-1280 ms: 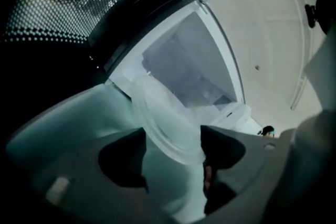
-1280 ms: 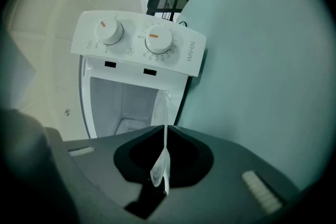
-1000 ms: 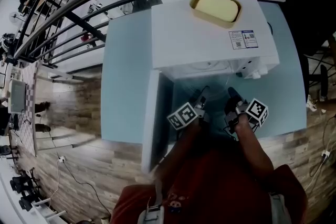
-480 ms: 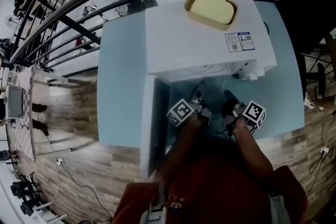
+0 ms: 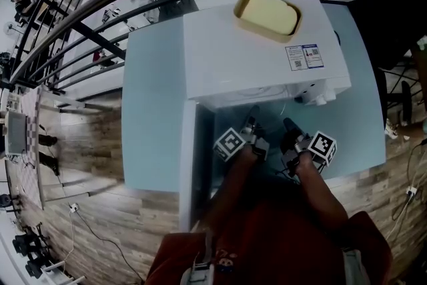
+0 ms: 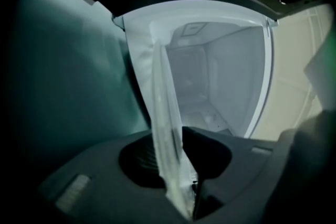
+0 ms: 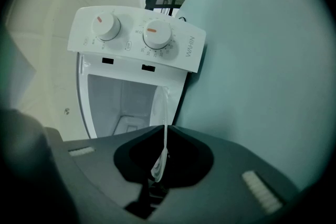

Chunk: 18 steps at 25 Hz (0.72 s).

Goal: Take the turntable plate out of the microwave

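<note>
Glass, clear and thin-rimmed, was what both tools had in hand: the turntable plate (image 6: 164, 128) stood edge-on at the mouth of the open microwave (image 5: 253, 50). The left gripper (image 5: 252, 115) had just been closing its jaws, and the plate's rim now ran down between them, apparently pinched on both sides. The right gripper (image 5: 288, 125) was clenched tight on the opposite rim. With two grips in place, the plate looked ready to be drawn out over the pale blue worktop (image 5: 153, 110). No view showed whether it had fully cleared the cavity.
</note>
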Tool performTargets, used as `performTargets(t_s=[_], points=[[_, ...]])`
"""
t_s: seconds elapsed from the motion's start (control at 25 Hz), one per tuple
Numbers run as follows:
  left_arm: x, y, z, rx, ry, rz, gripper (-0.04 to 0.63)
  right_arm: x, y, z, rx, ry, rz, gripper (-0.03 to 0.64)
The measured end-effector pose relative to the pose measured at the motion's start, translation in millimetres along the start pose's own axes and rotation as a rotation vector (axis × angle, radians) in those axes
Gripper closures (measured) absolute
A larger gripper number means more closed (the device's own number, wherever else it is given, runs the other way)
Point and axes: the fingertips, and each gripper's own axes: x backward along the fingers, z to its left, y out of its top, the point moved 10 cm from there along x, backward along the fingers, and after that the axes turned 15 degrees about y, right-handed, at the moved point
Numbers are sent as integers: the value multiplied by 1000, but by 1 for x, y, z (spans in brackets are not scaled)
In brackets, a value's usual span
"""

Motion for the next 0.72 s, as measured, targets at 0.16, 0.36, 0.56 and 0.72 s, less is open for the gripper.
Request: performTargets(t_s=[0.16, 0.36, 0.56, 0.72], points=[[5, 1, 6, 26, 41, 13, 519, 0, -1, 1, 2, -9, 7, 603], [5, 2, 7, 106, 13, 21, 566, -1, -4, 0, -10, -23, 9, 601], [9, 1, 7, 82, 36, 33, 569, 4, -7, 0, -23, -35, 10, 600], [18, 1, 6, 92, 41, 42, 571, 9, -14, 5, -26, -54, 24, 598]])
